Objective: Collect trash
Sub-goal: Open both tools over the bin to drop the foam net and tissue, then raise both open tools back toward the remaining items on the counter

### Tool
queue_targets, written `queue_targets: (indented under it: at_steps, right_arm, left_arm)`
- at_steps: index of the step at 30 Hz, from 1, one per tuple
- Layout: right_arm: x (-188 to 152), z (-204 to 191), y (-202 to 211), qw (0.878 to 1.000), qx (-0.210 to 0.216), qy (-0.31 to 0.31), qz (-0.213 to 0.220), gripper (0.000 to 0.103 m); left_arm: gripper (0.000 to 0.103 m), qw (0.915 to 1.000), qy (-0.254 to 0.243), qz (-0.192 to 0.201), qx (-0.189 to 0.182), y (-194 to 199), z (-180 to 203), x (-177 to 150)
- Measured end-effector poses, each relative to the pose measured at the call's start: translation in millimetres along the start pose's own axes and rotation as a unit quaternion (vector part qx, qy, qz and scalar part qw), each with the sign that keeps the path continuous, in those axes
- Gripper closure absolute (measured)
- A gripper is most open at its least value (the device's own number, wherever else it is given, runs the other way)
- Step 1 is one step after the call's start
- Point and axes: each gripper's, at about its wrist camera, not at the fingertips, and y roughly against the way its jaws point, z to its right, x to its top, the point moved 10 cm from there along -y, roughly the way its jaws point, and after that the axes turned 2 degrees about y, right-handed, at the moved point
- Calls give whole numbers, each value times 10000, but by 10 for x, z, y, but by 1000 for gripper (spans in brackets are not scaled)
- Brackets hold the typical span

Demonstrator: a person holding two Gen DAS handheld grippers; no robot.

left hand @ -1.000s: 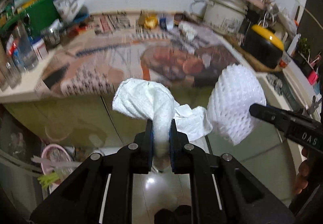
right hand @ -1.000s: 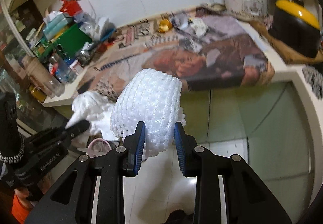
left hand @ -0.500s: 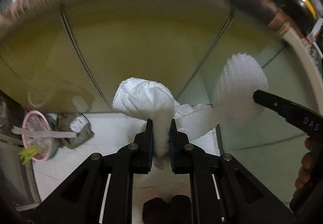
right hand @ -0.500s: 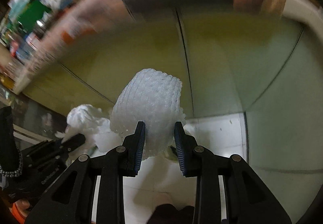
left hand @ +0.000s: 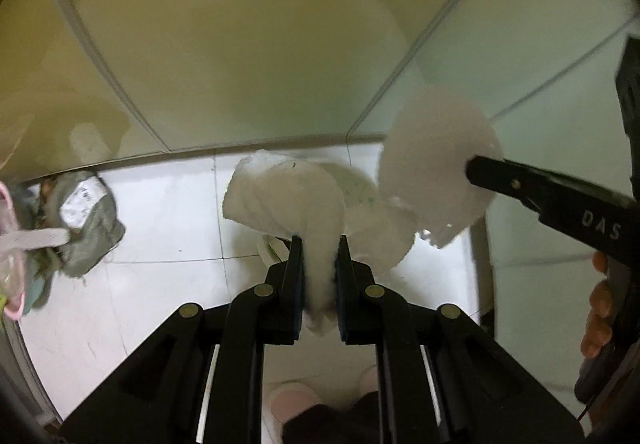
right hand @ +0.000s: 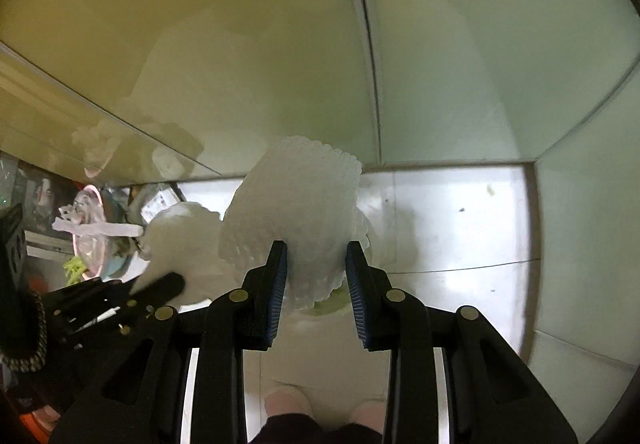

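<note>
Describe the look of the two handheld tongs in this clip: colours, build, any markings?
Both tongs are matte black plastic linkages with brass-coloured rivets. The left tongs carry dark inner pads; the right tongs have ribbed blue pads. White letters "DAS" mark the right tongs' side in the left view. Bare fingers grip its handle; no sleeve shows.

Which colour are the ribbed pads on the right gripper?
Blue, on the right gripper; clearest in the right wrist view.

Left wrist: looks down along its fingers at floor tiles and cabinet base, close | Right wrist: same downward aim, fingers at 6 o'clock | Shared: floor, cabinet doors, pink bin at 9 o'clock, each other's gripper.
</note>
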Motion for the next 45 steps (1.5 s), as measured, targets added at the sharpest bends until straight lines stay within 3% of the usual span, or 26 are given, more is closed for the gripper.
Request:
queue_targets:
  at_steps: [7, 10, 12, 14, 21, 25, 30, 39, 45]
  right_arm:
    - [-98, 1, -554, 9994, -79, 243, -248, 71]
    - [-157, 13, -669, 9987, 103, 223, -447, 69]
    - [-143, 65, -695, 9988, 204, 163, -411, 68]
    - [-120, 71, -644, 9991, 184, 188, -319, 63]
    - [-68, 48, -366, 9992, 62, 350, -173, 57]
    - [0, -53, -102, 9992, 16, 371, -157, 57]
    - [140, -276, 586, 9994, 85, 334, -72, 57]
    - [606, -773, 2454, 9966, 40, 604, 560, 57]
    - [891, -1101, 3818, 9897, -44, 710, 1241, 57]
  left_arm:
    - [91, 9993, -287, -233, 7, -757, -147, -170]
    - [80, 9992, -308, -239, -48, -927, -151, -186]
    - [61, 9994, -312, -175, 3, -971, -157, -185]
    - [53, 9994, -333, -115, 45, -971, -165, -184]
    - [52, 9999, -77, -43, 70, -723, -237, -140]
    - [52, 9999, 78, 69, 125, -207, -179, -40]
    - [52, 9995, 147, 242, 130, 615, 3, 132]
    - [52, 9940, 1, 1071, 216, 2751, 509, 674]
    - [52, 9831, -205, 1810, 182, 4176, 791, 1037]
